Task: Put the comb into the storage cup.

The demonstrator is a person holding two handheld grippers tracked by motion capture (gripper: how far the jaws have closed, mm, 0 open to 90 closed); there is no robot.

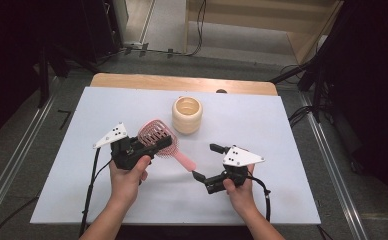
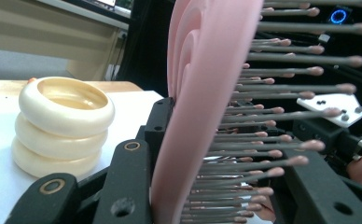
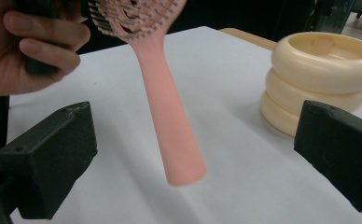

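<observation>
two bare forearms, no sleeves, carry matching black handheld grippers: the left gripper and right gripper each wear a pale three-cornered plate dotted with dark screws, blocky black fingers with brass-ringed pivots, and a trailing black cable.

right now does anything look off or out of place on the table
Nothing is spilled or broken. The one odd thing: the pink hairbrush is off the table, clamped by its head in the left gripper, its handle jutting toward the open right gripper. The cream holder stands upright.
</observation>
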